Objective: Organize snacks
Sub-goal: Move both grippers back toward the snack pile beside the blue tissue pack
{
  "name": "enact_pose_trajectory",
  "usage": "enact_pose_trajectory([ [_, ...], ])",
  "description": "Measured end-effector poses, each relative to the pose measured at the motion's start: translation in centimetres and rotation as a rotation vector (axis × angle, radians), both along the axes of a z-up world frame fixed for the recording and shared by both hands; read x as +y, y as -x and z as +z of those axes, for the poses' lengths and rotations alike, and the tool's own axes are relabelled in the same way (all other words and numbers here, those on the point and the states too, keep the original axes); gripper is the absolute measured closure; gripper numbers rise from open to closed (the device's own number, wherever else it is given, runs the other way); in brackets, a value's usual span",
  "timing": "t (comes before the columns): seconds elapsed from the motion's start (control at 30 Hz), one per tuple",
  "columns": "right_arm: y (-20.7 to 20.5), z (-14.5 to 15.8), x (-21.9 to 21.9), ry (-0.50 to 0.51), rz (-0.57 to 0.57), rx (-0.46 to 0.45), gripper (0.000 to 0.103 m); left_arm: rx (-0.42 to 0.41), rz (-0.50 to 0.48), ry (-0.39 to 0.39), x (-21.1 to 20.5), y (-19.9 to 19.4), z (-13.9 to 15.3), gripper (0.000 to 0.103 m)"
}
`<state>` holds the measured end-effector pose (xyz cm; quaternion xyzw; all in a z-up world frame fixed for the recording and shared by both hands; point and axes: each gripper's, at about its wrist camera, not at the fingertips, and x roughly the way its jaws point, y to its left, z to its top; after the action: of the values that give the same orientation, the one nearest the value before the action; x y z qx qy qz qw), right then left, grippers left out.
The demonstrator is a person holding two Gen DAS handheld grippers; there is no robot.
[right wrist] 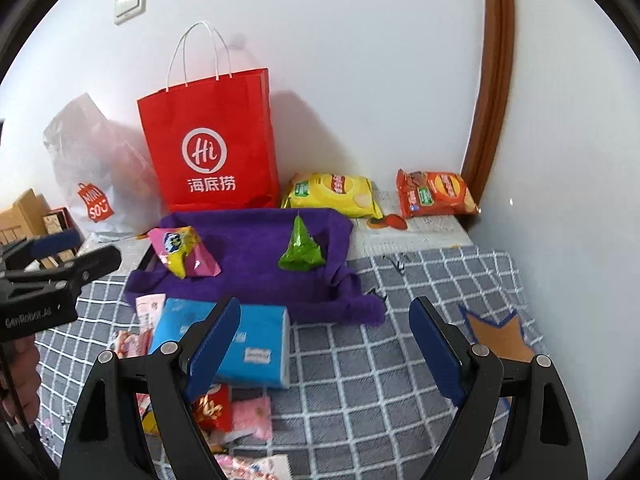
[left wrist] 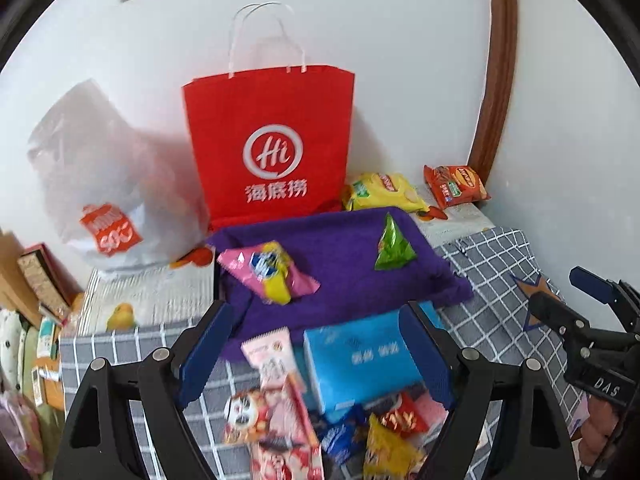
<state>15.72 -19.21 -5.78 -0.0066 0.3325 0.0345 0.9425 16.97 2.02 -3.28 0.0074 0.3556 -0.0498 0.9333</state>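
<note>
Snacks (left wrist: 280,408) lie heaped on the checked cloth (right wrist: 360,360) (two sit in the purple tray (left wrist: 340,256)). Both tongs, left gripper (left wrist: 316,356) and right gripper (right wrist: 324,344), gape empty; a grab might pinch two packets together.

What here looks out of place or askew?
The purple cloth over the tray is rumpled, its front right corner spilling onto the checked sheet. A blue tissue pack sits among the loose snacks. Nothing looks spilled or torn.
</note>
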Motion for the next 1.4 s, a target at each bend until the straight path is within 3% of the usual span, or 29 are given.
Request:
enact_pose_trajectory([
  [0.17, 1.7, -1.3, -0.1, -0.060, 0.046, 0.012, 0.017, 0.047, 0.012, 0.061, 1.6, 2.1, -1.6, 0.018],
  [0.5, 4.1, -3.3, 0.0, -0.132, 0.061, 0.028, 0.017, 0.076, 0.047, 0.066, 3.8, 5.1, -3.6, 0.018],
  [1.4, 4.7, -7.1, 0.3, -0.086, 0.038, 0.076, 0.023, 0.187, 0.130, 0.071, 7.3, 4.5, -8.1, 0.018],
])
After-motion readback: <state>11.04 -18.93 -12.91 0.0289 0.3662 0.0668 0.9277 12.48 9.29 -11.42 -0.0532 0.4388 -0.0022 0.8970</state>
